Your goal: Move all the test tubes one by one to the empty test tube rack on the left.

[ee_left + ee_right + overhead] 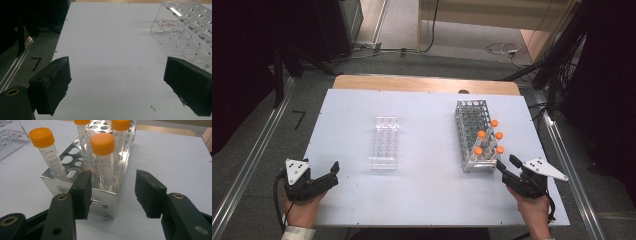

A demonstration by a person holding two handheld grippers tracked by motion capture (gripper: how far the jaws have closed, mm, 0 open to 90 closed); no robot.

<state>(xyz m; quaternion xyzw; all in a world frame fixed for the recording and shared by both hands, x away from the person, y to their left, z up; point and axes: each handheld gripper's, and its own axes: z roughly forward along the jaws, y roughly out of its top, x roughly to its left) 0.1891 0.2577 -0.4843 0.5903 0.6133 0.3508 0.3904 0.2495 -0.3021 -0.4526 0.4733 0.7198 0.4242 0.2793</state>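
Overhead, the high view shows a white counter carrying two racks set well apart: a clear plastic rack left of centre and a perforated metal rack at right. Five orange-capped tubes stand upright in the near end of the metal rack, clustered where the right gripper reaches them most easily. That gripper sits just beside the rack's near corner. The left gripper rests on the near left of the counter, apart from both racks, apparently on standby.

Next, the left gripper view: its fingers are spread wide over bare counter with nothing between them. The clear rack lies ahead to the right, glossy, with rows of round wells.

Finally, the right gripper view: the fingers stand partly spread, with no tube pinched. They frame the metal rack's shiny folded corner. The nearest tube, a transparent graduated cylinder with a smooth cap, stands just beyond, the likely target.
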